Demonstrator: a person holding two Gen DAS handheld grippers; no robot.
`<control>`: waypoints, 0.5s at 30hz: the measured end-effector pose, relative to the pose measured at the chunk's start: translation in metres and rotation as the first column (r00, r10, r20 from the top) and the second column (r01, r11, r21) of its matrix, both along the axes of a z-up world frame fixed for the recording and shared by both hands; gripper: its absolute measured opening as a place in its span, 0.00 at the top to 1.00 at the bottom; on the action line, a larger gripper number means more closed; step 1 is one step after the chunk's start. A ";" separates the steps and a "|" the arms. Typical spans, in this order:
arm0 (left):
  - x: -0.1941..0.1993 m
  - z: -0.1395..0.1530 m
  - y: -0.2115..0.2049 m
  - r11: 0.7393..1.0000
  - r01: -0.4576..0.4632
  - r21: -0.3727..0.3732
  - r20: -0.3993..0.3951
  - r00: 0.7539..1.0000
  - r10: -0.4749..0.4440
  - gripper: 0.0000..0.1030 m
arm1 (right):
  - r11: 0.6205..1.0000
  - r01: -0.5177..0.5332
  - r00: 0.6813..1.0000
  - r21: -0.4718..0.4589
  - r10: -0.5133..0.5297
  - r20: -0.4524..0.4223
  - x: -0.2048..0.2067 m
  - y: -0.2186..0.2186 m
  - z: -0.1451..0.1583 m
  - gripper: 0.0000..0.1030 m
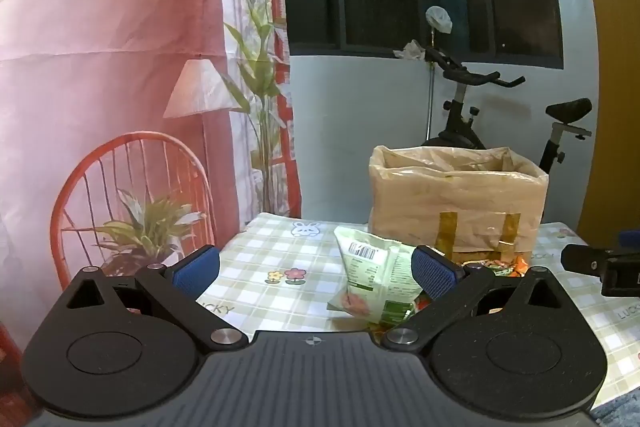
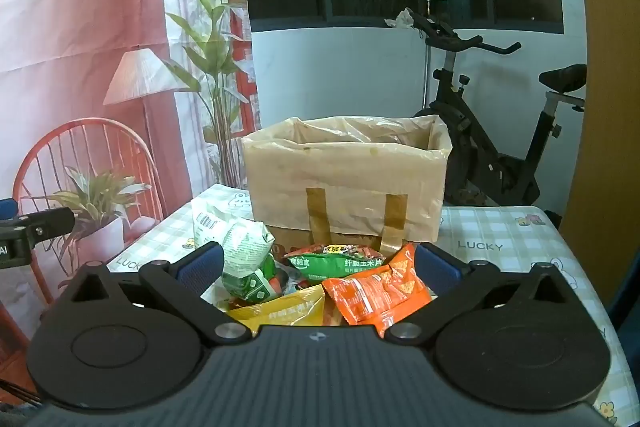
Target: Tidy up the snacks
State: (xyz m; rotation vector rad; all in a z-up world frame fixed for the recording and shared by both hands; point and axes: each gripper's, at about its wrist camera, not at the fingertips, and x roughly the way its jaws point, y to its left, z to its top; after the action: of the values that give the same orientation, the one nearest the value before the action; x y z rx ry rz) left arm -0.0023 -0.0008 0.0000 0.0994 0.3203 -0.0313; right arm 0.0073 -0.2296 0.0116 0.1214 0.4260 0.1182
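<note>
Now the left gripper [image 1: 316, 269] is hovering over the checked tablecloth [image 1: 256, 267] with its blue pads [image 1: 196, 273] spread wide and nothing pinched between them. Just ahead, toward its right pad, a pale green snack bag [image 1: 374, 279] is lying crumpled on the cloth, not touching either pad.

Over on the other side, the right gripper [image 2: 318, 267] is also standing wide open, gripping nothing, and pointing down at a small heap of snacks: a green-and-white bag [image 2: 244, 259] on the left, a dark green packet [image 2: 336, 259] in the middle, an orange packet [image 2: 376, 293] on the right and a yellow packet [image 2: 280, 311] nearest the camera. They are overlapping one another.

Right behind the heap, a cardboard box [image 2: 344, 183] lined with clear plastic is sitting open-topped on the table. Beyond that, an exercise bike [image 2: 492, 131] is standing against the wall.
</note>
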 end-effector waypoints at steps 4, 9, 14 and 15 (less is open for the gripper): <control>0.002 0.001 0.029 0.998 0.001 -0.066 -0.025 1.000 -0.002 0.00 | 1.000 -0.001 1.000 0.000 0.001 0.003 -0.001 0.000 0.000 0.00; 0.004 -0.003 0.000 0.999 -0.046 0.014 -0.021 0.999 0.046 0.00 | 1.000 0.001 1.000 0.003 -0.001 -0.004 0.000 0.000 0.000 0.00; 0.004 -0.003 0.001 0.999 -0.038 0.011 -0.030 0.999 0.039 0.00 | 1.000 0.002 1.000 0.004 -0.002 -0.006 0.000 0.001 -0.003 0.00; 0.004 -0.003 0.002 0.999 -0.038 0.010 -0.030 0.999 0.038 0.00 | 1.000 0.001 1.000 0.003 -0.001 -0.007 0.000 0.001 -0.003 0.00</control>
State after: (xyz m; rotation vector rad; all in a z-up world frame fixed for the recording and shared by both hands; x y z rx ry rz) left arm 0.0012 0.0008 -0.0026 0.1024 0.3527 0.0066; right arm 0.0076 -0.2288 0.0086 0.1254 0.4324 0.1177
